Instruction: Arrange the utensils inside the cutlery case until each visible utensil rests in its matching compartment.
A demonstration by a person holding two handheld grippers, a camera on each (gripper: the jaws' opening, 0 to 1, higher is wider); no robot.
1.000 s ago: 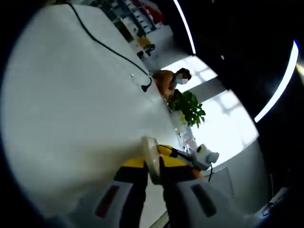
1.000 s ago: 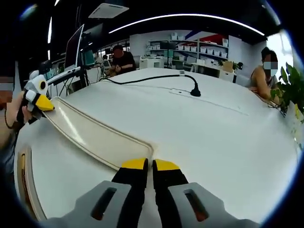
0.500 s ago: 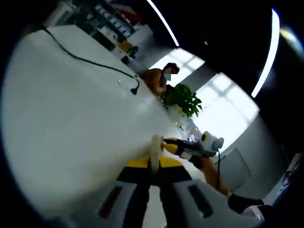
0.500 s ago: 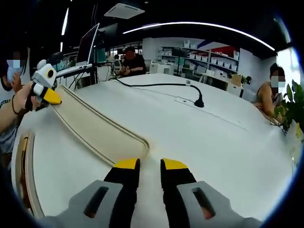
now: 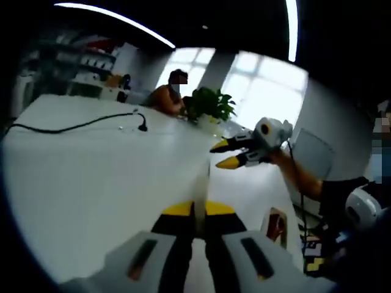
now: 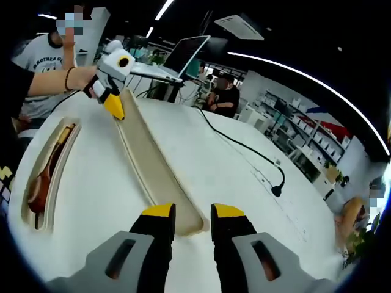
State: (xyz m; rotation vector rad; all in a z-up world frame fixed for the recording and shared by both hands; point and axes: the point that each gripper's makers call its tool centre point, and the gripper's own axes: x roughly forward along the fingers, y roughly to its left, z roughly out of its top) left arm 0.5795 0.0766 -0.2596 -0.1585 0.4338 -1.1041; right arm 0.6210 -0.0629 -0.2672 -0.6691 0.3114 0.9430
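A long cream lid panel [image 6: 153, 165] lies across the white table [image 6: 244, 201]. In the right gripper view my left gripper [image 6: 116, 108] is shut on the panel's far end. The left gripper view shows the same panel [image 5: 201, 183] edge-on, pinched between that view's own yellow tips [image 5: 198, 209]. My right gripper [image 6: 193, 211] stands open, its tips on either side of the panel's near end and apart from it; it hangs open in the air [image 5: 221, 155]. The cutlery case [image 6: 63, 168] lies at the left with a wooden utensil [image 6: 43, 183] inside.
A black power cable [image 6: 244, 146] runs across the table to a plug [image 6: 278, 190]. A laptop [image 6: 189, 52] stands beyond the far edge and people sit behind it. A potted plant [image 5: 211, 104] is at another edge, beside a seated person.
My right gripper has opened and let go of the panel's near end. My left gripper keeps its hold on the other end. Both cameras have swung round.
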